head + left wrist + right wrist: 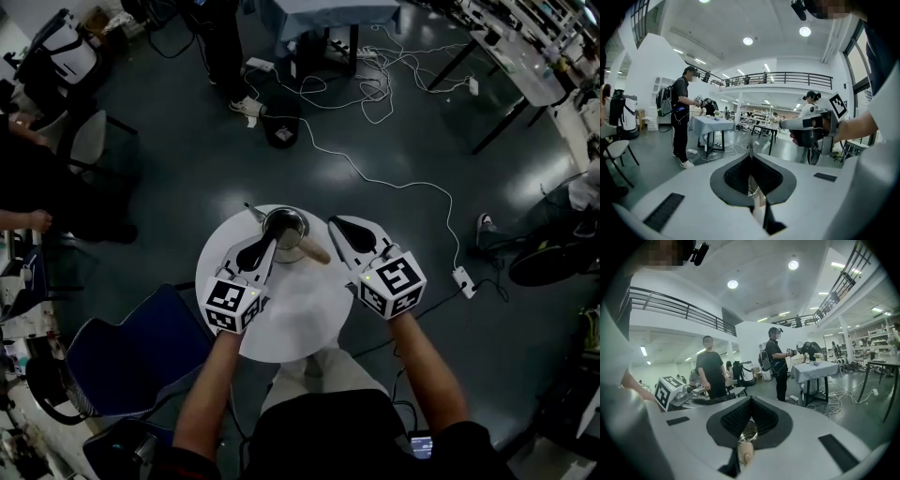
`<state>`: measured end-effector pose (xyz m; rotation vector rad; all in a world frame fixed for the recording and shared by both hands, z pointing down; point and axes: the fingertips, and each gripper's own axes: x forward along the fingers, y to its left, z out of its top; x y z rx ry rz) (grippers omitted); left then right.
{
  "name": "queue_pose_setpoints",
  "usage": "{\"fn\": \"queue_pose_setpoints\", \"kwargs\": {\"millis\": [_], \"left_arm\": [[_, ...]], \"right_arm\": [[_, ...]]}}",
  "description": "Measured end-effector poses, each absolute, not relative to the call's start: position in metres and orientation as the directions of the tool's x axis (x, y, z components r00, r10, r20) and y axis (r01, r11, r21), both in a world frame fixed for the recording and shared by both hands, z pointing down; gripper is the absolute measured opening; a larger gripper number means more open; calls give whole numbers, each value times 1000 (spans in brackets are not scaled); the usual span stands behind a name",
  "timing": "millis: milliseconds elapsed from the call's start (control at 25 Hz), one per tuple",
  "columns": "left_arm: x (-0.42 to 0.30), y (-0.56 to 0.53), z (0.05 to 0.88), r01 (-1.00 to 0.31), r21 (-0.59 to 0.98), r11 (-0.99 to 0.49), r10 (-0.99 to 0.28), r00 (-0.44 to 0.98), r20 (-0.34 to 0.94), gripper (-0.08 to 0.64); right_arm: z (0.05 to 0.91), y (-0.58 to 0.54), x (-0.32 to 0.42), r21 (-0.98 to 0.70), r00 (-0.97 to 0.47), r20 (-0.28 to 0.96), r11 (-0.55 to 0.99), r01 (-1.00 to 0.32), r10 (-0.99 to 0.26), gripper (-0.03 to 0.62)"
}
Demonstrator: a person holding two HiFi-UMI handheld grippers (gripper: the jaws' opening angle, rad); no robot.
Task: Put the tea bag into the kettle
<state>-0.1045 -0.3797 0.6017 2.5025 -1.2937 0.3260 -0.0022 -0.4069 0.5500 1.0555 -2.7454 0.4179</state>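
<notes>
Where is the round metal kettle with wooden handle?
Head view: the kettle sits at the white round table's far edge, between left gripper and right gripper.

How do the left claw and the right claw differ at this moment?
The left claw reaches over the rim of the kettle; the right claw lies off to the side, by the wooden handle. The left claw pinches a thin sliver, seemingly the tea bag; the right claw holds nothing. Both are shut.
</notes>
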Motion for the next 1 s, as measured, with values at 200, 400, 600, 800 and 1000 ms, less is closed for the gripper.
{"fn": "queue_pose_setpoints", "kwargs": {"millis": [200,400,600,800,1000], "left_arm": [[-105,-391,624,-835,173,-523,-753,547,365,17],[-102,-398,637,-835,163,-526,-752,546,369,17],[-104,-403,648,-842,157,-516,-761,535,368,17],[-100,-407,658,-851,147,-504,-765,519,381,17],[-102,-413,668,-861,122,-495,-770,499,399,17]], "right_arm": [[564,-410,-1,-212,-736,271,708,-674,-620,17],[581,-410,1,-228,-736,292,703,-674,-611,17],[594,-408,1,-244,-735,298,697,-675,-608,17],[605,-405,4,-260,-737,305,692,-674,-603,17],[619,-399,2,-280,-738,317,685,-673,-596,17]]}}
